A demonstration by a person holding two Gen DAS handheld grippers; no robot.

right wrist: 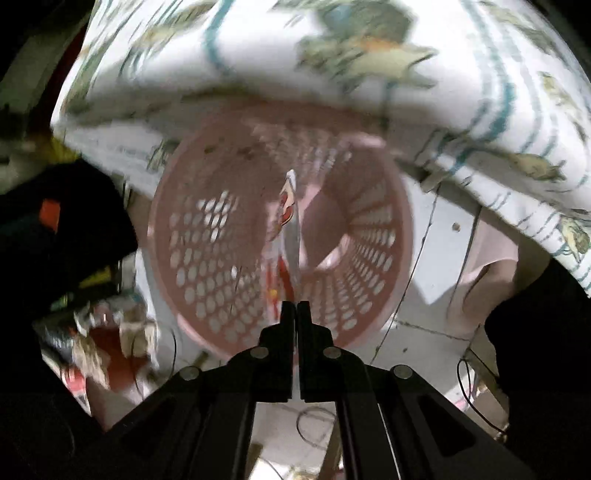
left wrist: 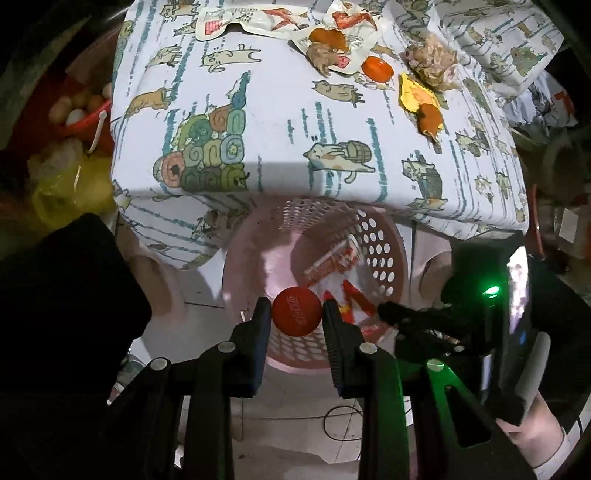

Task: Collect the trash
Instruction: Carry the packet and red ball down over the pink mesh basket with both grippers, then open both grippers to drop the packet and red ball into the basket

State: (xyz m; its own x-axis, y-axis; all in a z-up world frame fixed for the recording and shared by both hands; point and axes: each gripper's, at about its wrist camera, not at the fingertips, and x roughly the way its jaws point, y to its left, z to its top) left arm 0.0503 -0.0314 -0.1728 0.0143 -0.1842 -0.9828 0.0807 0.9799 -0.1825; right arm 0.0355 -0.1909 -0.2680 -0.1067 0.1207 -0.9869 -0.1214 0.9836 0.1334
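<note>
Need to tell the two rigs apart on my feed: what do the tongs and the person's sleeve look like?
Left tongs: black linkage arms with silver pivot pins, ribbed pads edged in blue. Right tongs: the same black build; its body glows with a green light. A white cuff shows at the wrist.

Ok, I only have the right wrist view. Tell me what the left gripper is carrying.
Observer: The left gripper has its jaws shut on a red cap, above the pink basket.
Operator: My right gripper holds a snack wrapper over that basket. Now list the trash on the table.
Observer: An orange cap, a crumpled tissue and a torn packet lie on the cat-print cloth.
Operator: Say what sits left of the table.
Observer: A red bucket and a yellow bag.
</note>
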